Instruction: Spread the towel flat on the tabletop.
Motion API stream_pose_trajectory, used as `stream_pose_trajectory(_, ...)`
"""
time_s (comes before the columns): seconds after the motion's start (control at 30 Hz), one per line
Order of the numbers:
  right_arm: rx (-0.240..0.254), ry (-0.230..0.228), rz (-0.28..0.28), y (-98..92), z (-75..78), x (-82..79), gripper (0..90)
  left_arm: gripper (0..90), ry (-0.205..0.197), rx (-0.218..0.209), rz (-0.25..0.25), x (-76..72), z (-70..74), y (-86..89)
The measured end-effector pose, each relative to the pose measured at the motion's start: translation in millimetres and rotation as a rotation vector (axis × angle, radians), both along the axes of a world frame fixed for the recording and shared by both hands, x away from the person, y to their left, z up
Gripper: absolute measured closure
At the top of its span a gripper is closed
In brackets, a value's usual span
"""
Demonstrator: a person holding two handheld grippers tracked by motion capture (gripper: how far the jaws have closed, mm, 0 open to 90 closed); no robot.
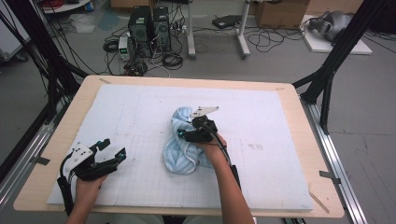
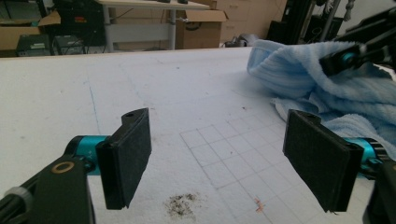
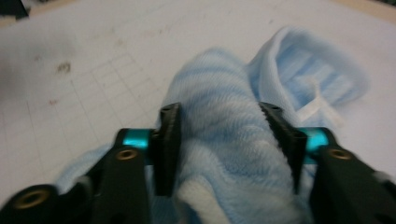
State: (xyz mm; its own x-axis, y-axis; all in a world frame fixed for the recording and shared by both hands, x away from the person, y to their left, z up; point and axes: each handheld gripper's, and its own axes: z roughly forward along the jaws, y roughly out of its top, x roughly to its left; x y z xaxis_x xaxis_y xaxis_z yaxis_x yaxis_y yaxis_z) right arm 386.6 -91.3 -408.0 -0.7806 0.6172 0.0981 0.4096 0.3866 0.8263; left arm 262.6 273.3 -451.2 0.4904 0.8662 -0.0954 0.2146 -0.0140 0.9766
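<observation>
A light blue striped towel [image 1: 184, 150] lies bunched in the middle of the white mat. My right gripper [image 1: 183, 134] is on top of it and points left. In the right gripper view a raised fold of the towel [image 3: 219, 140] stands between the parted jaws of my right gripper [image 3: 219, 112]; part of each pad face still shows, so the pads are not clamped on it. My left gripper [image 1: 114, 148] rests low at the near left of the mat, open and empty. In the left gripper view, the left gripper [image 2: 217, 140] faces the towel [image 2: 303, 74], well short of it.
A white foam mat [image 1: 261, 116] with a faint drawn grid covers the wooden table [image 1: 299, 112]. A dark smudge [image 2: 182, 205] marks the mat near the left gripper. Black frame posts [image 1: 336, 51] rise at the table's sides. Computers and cables [image 1: 149, 28] sit on the floor beyond.
</observation>
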Motion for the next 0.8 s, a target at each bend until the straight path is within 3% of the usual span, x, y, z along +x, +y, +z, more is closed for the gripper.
stream_pose_trajectory(0.03,0.058,-0.021,-0.03,-10.3,9.4,-3.7,36.5,24.5,0.001,0.001,0.001,0.0,0.1,-0.2)
stream_pose_trajectory(0.07,0.078,-0.038,-0.041,-16.3,14.1,-6.2,35.9,24.6,-0.001,0.0,0.003,0.1,0.0,-0.4)
stream_pose_trajectory(0.2,0.103,-0.073,-0.082,-37.0,24.9,-13.3,31.9,25.2,0.013,-0.005,0.005,1.3,0.5,0.2)
stream_pose_trajectory(0.27,0.1,-0.102,-0.118,-60.5,29.7,-21.5,31.8,26.9,0.025,0.01,0.006,2.7,1.2,-1.2)
stream_pose_trajectory(0.33,0.106,-0.103,-0.13,-68.7,29.7,-24.3,31.5,27.1,0.038,0.021,-0.013,5.5,2.7,-4.3)
stream_pose_trajectory(0.43,0.113,-0.11,-0.18,-92.7,26.4,-34.8,31.0,27.0,0.036,0.013,-0.052,11.8,11.1,-12.8)
stream_pose_trajectory(0.47,0.088,-0.106,-0.205,-106.4,21.0,-40.7,30.3,26.2,0.034,0.019,-0.067,14.4,15.2,-17.5)
stream_pose_trajectory(0.67,0.082,-0.089,-0.258,-133.1,8.1,-56.0,30.1,21.5,0.048,0.039,-0.183,34.3,37.6,-53.2)
stream_pose_trajectory(0.8,0.095,-0.077,-0.292,-150.2,-1.2,-64.5,29.4,19.5,0.048,0.01,-0.259,46.6,48.7,-79.9)
